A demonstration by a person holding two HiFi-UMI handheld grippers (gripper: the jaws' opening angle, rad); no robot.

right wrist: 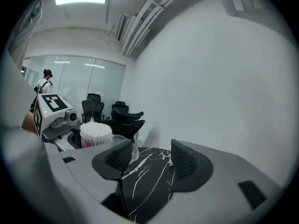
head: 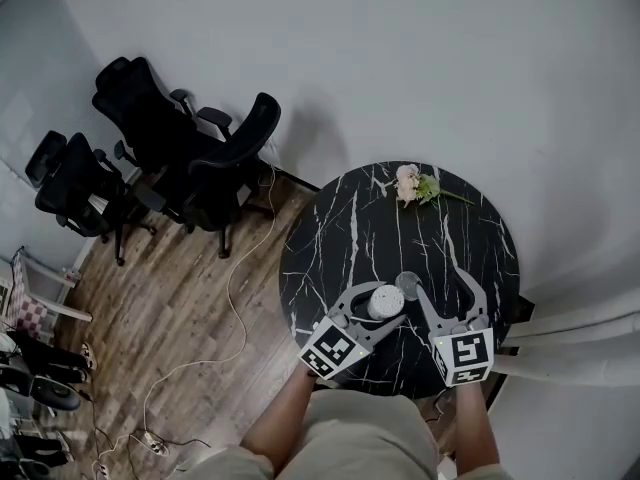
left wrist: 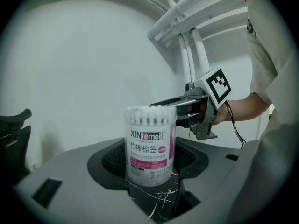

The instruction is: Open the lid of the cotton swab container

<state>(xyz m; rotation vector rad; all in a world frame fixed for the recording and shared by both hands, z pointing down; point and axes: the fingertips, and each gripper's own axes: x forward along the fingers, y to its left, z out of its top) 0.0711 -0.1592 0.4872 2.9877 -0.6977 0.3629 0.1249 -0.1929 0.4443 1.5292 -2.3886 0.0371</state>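
The cotton swab container is a clear tub with a pink label. It stands upright on the black marble table with its white swab tips bare. My left gripper is shut on it, one pad against each side of the tub. Its round clear lid lies on the table just beside it, and in the right gripper view the lid peeks out behind the left pad. My right gripper is open with only tabletop between its pads.
A small bunch of flowers lies at the table's far edge. Black office chairs stand to the left on the wood floor, where a cable trails. A white wall is close behind the table. A person stands far back.
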